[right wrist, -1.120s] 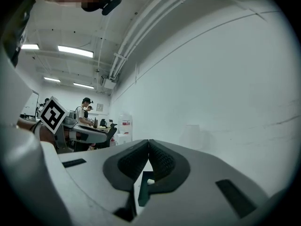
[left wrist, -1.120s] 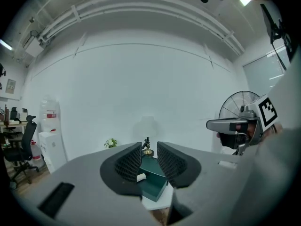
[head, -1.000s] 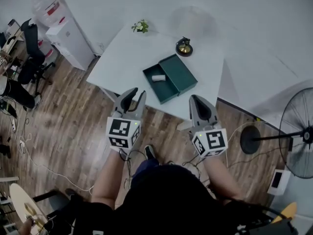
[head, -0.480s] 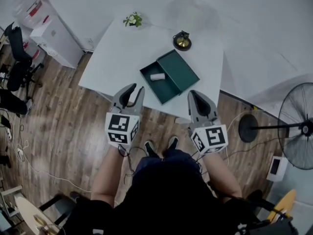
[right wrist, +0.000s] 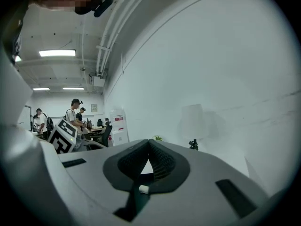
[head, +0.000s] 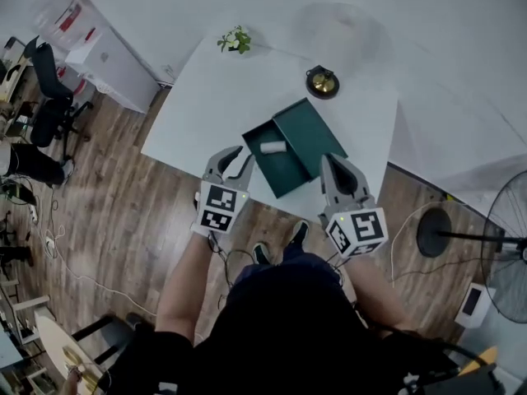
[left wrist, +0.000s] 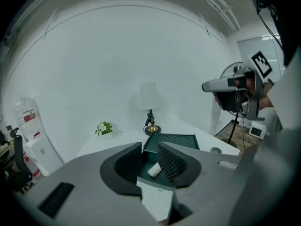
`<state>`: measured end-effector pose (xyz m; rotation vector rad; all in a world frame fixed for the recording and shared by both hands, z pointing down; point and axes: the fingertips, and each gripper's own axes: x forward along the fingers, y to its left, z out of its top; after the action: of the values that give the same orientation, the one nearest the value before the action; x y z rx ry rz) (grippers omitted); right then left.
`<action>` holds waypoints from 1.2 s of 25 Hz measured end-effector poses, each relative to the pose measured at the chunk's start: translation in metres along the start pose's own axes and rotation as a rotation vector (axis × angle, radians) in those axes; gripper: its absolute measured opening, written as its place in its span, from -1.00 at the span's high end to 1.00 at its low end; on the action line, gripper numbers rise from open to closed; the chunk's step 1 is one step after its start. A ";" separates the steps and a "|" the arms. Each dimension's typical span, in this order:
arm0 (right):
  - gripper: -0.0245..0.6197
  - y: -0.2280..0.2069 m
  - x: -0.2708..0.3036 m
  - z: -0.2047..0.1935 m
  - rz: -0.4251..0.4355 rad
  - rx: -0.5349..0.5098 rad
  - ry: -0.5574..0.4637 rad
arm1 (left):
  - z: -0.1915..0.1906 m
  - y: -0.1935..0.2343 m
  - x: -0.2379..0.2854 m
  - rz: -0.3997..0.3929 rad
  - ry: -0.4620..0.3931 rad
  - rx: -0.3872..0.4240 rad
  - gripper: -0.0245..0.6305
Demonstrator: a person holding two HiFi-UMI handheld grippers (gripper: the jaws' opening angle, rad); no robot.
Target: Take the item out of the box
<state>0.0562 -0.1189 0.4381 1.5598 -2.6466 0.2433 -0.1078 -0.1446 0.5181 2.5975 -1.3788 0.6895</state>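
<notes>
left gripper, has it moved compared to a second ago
Yes: the left gripper has come forward, past the near edge of the white table, and is now closer to the green box.

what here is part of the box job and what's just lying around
Job: dark green open box, small white cylinder inside it, open left gripper, shut right gripper.
Lying about: gold-based table lamp, small potted plant.

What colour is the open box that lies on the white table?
The open rectangular box is dark green; the head view shows it best.
</notes>
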 end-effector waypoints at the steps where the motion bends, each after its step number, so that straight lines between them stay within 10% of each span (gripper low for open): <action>1: 0.90 -0.008 0.005 0.000 0.007 0.010 0.002 | -0.006 -0.001 0.013 -0.007 0.031 0.021 0.62; 15: 0.91 -0.082 0.045 -0.023 0.032 0.098 0.054 | -0.100 -0.030 0.135 -0.239 0.540 0.436 0.44; 30: 0.91 -0.093 0.056 -0.057 -0.094 0.149 0.115 | -0.162 -0.047 0.194 -0.476 0.745 0.715 0.39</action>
<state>0.1087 -0.2023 0.5110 1.6530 -2.5121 0.5194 -0.0309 -0.2137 0.7537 2.4504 -0.2944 2.0314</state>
